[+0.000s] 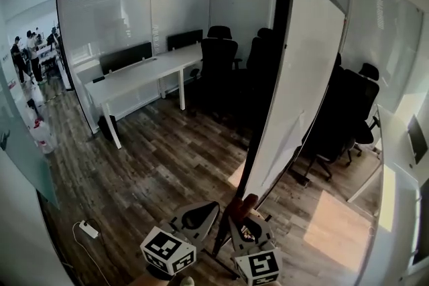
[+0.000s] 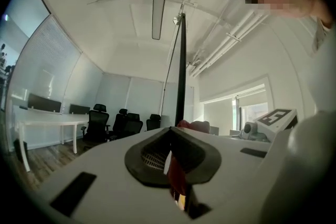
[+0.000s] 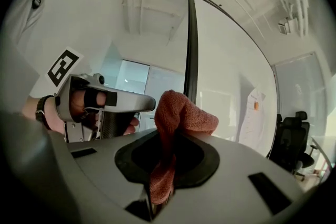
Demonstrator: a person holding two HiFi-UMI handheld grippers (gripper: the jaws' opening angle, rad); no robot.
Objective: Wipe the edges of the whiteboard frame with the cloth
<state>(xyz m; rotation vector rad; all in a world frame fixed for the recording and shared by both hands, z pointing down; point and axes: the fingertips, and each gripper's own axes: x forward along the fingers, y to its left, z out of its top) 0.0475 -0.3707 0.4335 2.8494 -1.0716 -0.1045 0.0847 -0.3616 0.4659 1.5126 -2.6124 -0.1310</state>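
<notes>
**One cloth at the board's near edge**

The right hand-held gripper (image 3: 157, 189) clamps one reddish cloth (image 3: 178, 113), bunched end upward, just beside the whiteboard's (image 1: 301, 77) dark frame (image 3: 191, 50), which runs upright from lower centre. The left hand-held gripper (image 2: 176, 181), jaws together, sits alongside. Upper left stands one white counter (image 1: 144, 74). At least four black chairs (image 1: 218, 57) crowd behind the board.

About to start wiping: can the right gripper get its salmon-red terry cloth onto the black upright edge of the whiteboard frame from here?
Probably yes. The right gripper is shut on the salmon-red terry cloth, and the black upright frame edge rises just beyond it with nothing visible between them.
</notes>
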